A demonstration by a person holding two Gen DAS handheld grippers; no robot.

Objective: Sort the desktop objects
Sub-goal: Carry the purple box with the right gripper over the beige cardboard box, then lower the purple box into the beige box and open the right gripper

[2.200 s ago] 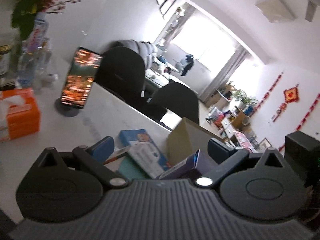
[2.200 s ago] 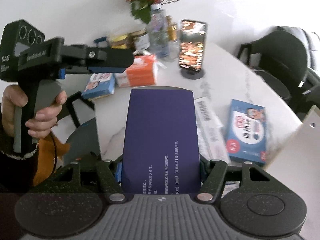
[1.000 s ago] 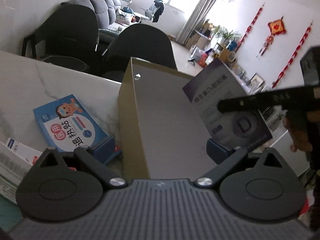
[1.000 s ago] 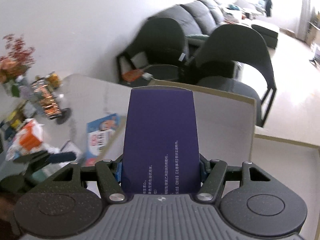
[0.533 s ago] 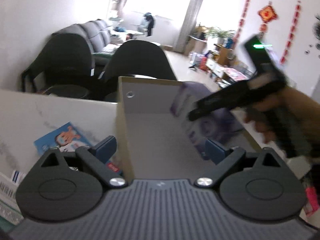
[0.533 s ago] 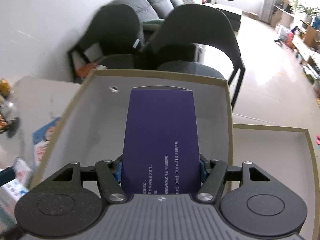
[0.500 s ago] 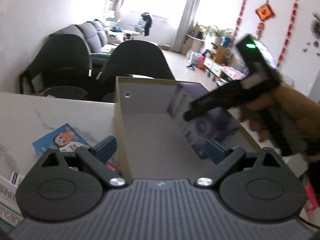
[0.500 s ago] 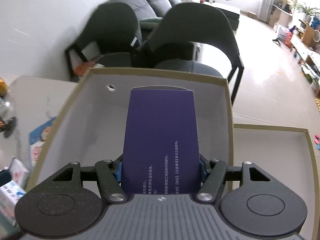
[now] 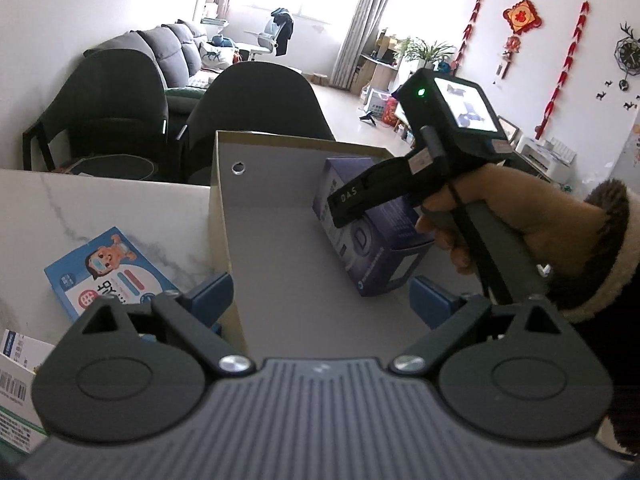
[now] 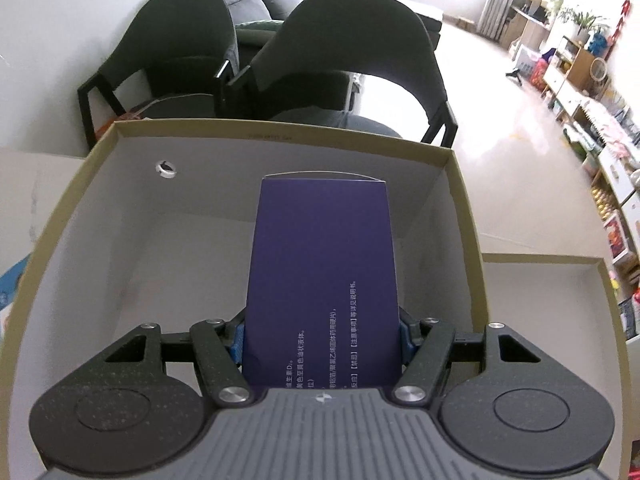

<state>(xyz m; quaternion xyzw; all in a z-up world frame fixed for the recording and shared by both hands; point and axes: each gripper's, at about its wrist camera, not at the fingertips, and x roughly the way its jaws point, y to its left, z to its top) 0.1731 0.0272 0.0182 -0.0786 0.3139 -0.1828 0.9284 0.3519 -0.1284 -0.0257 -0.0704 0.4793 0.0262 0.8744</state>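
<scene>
Right wrist view: right gripper [image 10: 322, 334] clamped on the purple box [image 10: 322, 280], both blue pads pressed against its 2 narrow sides, box pointing forward and down into the open cardboard box [image 10: 248, 130]. Far end of the purple box well inside the walls, close to the back wall; contact with the grey floor not clear from here. Free floor left and right of it; round hole [image 10: 165, 168] in the left wall.

Left wrist view: left gripper [image 9: 320, 296] spread wide, nothing between its blue pads; left pad outside the cardboard box's near wall [image 9: 222, 240], right pad over the box interior, so straddling that wall's edge, touching or not cannot be told. Seen only here: right gripper [image 9: 344, 210] from the side, held by a hand [image 9: 500, 220] in a fur-cuffed sleeve, with the purple box [image 9: 376, 248] tilted and its lower corner at or just above the grey floor [image 9: 300, 280]. Also only here: white marble table [image 9: 100, 200] left of the cardboard box, with a blue packet [image 9: 108, 268] lying flat near the wall and a white-and-green carton [image 9: 14, 392] at the lower-left edge.

Only in the right wrist view: a 2nd open tray [image 10: 540, 264] touching the cardboard box's right side. 2 dark chairs [image 10: 352, 52] beyond the far wall.
</scene>
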